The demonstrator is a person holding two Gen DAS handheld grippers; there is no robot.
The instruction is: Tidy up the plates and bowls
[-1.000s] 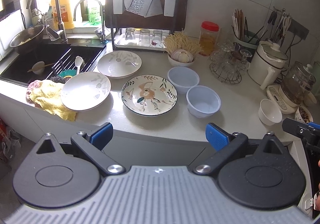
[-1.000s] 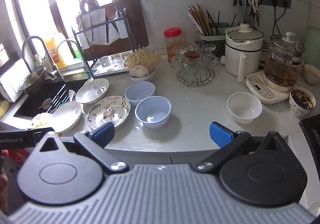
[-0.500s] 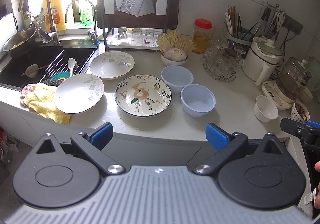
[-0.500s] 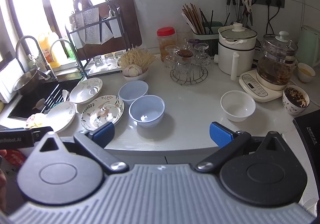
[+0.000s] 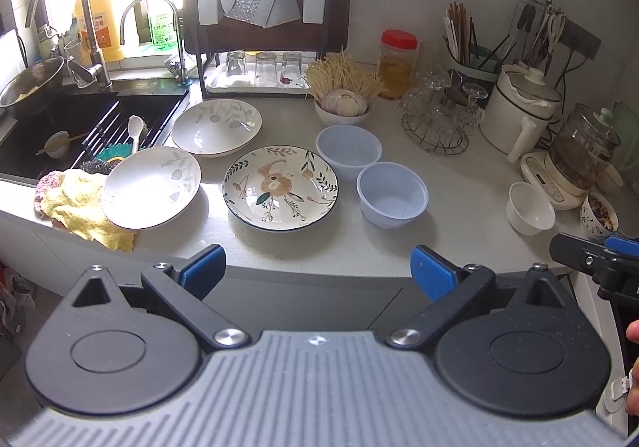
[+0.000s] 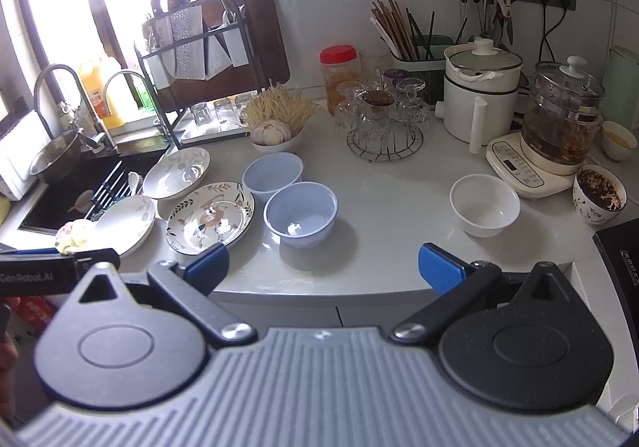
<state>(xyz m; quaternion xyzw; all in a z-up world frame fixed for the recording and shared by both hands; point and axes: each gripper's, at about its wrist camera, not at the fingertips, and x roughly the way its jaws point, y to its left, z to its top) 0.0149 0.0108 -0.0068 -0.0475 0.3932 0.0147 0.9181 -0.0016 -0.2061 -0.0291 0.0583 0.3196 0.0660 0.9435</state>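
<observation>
On the counter lie a flower-patterned plate, a white plate resting partly on a yellow cloth, and a white leaf-patterned plate behind it. Two pale blue bowls stand right of the plates: a near one and a far one. A small white bowl stands further right. My left gripper is open and empty, in front of the counter edge. My right gripper is open and empty, also short of the counter.
A sink with a spoon and drain rack is at the left. A dish rack with glasses stands at the back. A bowl of garlic, a glass-cup stand, a white cooker, a glass kettle and a patterned cup crowd the right.
Both grippers have drawn slightly back and up from the counter, so the dishes look smaller and more centred. Nothing on the counter moved. Both grippers stay open.
</observation>
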